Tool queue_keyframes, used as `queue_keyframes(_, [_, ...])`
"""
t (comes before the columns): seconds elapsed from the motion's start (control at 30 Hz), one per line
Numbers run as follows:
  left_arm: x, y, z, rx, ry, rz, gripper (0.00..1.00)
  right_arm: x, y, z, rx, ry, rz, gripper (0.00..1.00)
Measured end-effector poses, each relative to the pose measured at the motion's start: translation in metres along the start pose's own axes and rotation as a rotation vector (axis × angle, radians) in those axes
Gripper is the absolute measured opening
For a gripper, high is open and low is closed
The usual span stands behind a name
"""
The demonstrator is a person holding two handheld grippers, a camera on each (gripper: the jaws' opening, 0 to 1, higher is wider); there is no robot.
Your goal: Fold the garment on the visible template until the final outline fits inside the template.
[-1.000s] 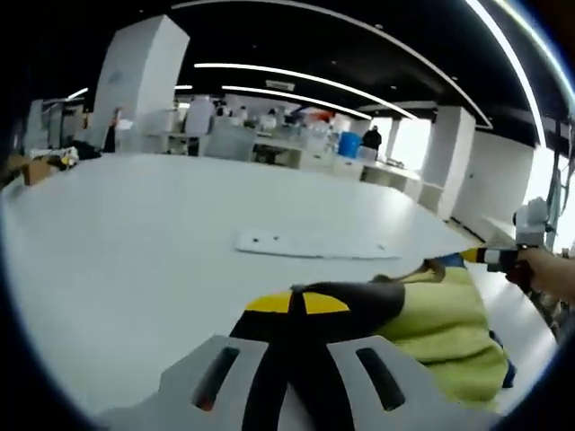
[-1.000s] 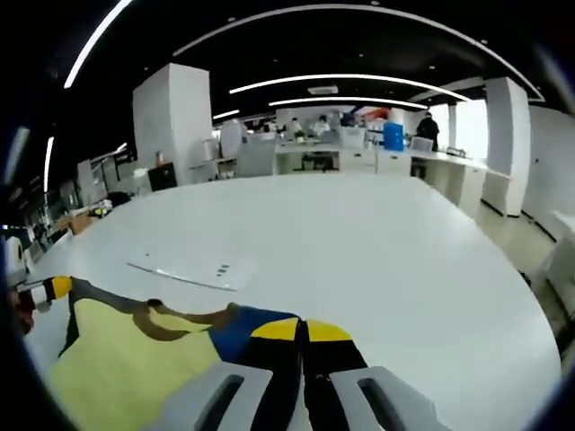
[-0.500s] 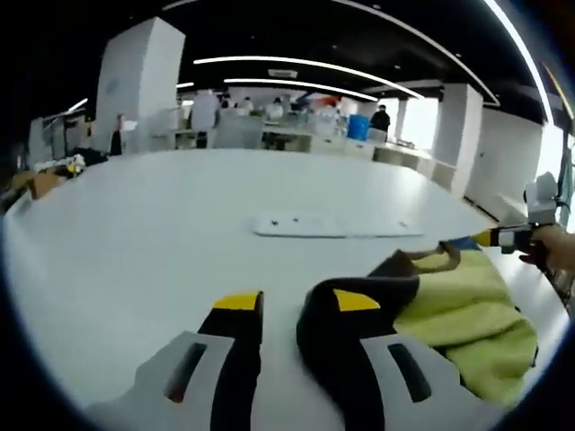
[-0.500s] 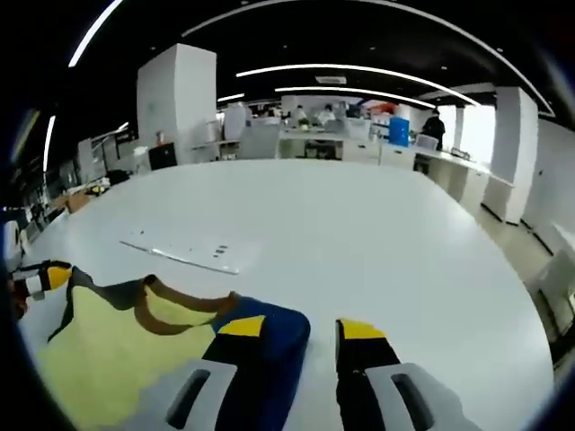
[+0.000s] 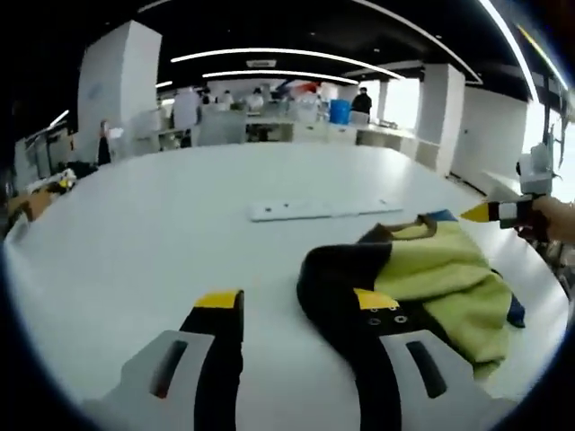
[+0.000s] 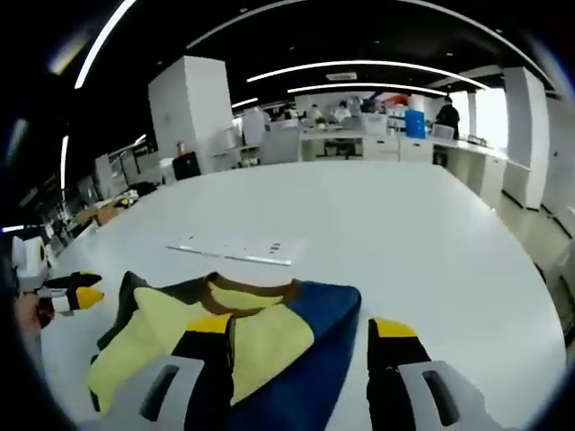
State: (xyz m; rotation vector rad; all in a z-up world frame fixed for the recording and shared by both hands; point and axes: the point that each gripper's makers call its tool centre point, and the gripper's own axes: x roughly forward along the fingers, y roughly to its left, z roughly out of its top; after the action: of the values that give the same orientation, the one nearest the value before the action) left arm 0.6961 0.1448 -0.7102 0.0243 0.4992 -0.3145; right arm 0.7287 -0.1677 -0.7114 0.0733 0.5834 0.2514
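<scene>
- Desk (image 5: 135,233): white, spreads ahead of both your tools.
- Garment (image 5: 431,278): yellow, black and blue, lies crumpled just ahead of your left tool (image 5: 296,310) and right tool (image 6: 301,334).
- Template (image 6: 238,250): flat, beyond the garment.
- Both tools: jaws apart, holding nothing.

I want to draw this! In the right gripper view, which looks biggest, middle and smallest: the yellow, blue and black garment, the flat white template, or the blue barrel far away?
1. Yellow, blue and black garment, nearest the camera
2. Flat white template
3. Blue barrel, distant, so its true size is unsure
</scene>
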Motion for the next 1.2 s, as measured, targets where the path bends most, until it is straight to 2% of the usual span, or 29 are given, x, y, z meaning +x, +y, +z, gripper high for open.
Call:
queue_keyframes(0.1, [-0.007,-0.006,-0.002,0.002,0.004,-0.025,0.48,-0.011,0.005,-0.004,0.004,0.005,0.017,0.63])
queue_keyframes(0.17, [-0.012,-0.012,-0.006,0.031,0.016,-0.044,0.5,-0.02,0.009,-0.009,-0.001,0.012,0.034,0.65])
queue_keyframes(0.33, [-0.024,-0.024,-0.012,0.06,0.024,-0.087,0.52,-0.044,0.019,-0.027,-0.012,0.052,0.086,0.7])
queue_keyframes(0.43, [-0.032,-0.033,-0.018,0.03,0.029,-0.127,0.52,-0.055,0.025,-0.036,-0.028,0.067,0.111,0.69])
queue_keyframes(0.6, [-0.046,-0.043,-0.031,0.096,0.053,-0.157,0.52,-0.075,0.033,-0.053,-0.028,0.084,0.147,0.68])
queue_keyframes(0.73, [-0.053,-0.047,-0.038,0.121,0.062,-0.176,0.51,-0.086,0.035,-0.068,-0.06,0.113,0.16,0.65])
queue_keyframes(0.87, [-0.061,-0.054,-0.048,0.115,0.083,-0.212,0.47,-0.096,0.048,-0.082,-0.068,0.125,0.199,0.64])
queue_keyframes(1.03, [-0.066,-0.054,-0.058,0.122,0.109,-0.213,0.46,-0.106,0.062,-0.1,-0.117,0.148,0.207,0.6])
queue_keyframes(1.13, [-0.068,-0.056,-0.064,0.113,0.117,-0.21,0.43,-0.106,0.065,-0.105,-0.088,0.111,0.203,0.58])
queue_keyframes(1.2, [-0.065,-0.056,-0.068,0.103,0.123,-0.207,0.42,-0.106,0.068,-0.114,-0.078,0.114,0.204,0.56])
